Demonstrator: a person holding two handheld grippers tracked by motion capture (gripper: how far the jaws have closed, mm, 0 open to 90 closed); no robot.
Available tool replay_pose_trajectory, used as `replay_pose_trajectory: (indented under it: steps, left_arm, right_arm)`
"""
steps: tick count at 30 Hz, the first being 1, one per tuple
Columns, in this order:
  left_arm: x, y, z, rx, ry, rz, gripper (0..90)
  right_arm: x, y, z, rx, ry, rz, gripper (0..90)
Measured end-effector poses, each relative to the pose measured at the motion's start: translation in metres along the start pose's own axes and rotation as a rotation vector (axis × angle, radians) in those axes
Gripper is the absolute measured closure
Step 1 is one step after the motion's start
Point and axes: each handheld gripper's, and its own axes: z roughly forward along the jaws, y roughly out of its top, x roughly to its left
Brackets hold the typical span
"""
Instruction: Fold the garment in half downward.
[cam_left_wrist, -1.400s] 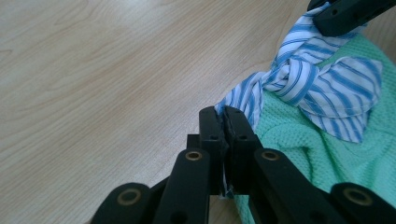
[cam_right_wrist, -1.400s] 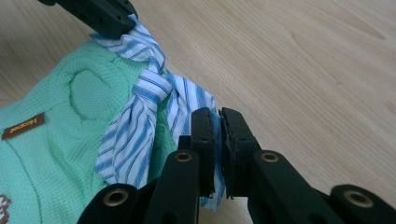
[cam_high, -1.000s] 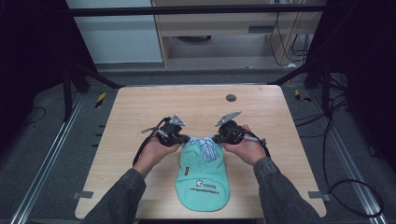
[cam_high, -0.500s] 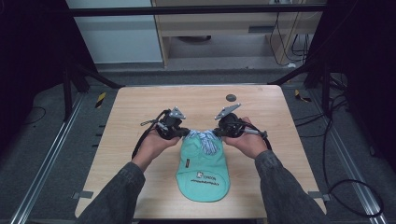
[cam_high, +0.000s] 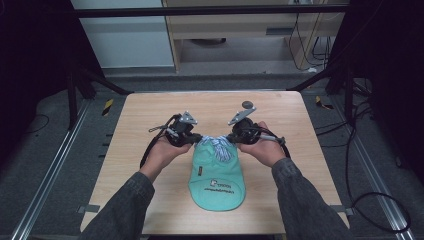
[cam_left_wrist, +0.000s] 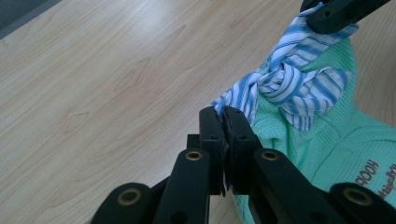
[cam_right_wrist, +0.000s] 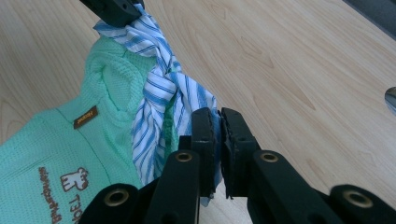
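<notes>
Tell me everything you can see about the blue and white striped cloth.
The striped cloth is thin woven fabric, white with blue stripes, tied in a knot at the collar of the mint green knitted garment. One end is pinched in the left gripper, the other in the right gripper, so it stretches between them above the wooden table.
</notes>
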Motion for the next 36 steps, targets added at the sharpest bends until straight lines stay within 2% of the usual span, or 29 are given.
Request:
replay_pose_trajectory:
  steps: [28, 36]
  left_arm:
    - [0.002, 0.016, -0.009, 0.0, 0.023, 0.033, 87.4]
    - [0.003, 0.019, -0.012, -0.014, 0.03, 0.037, 87.4]
  right_arm:
    - [-0.002, 0.009, -0.011, -0.026, -0.014, -0.027, 84.7]
    - [-0.003, 0.011, -0.015, -0.032, -0.019, -0.038, 84.7]
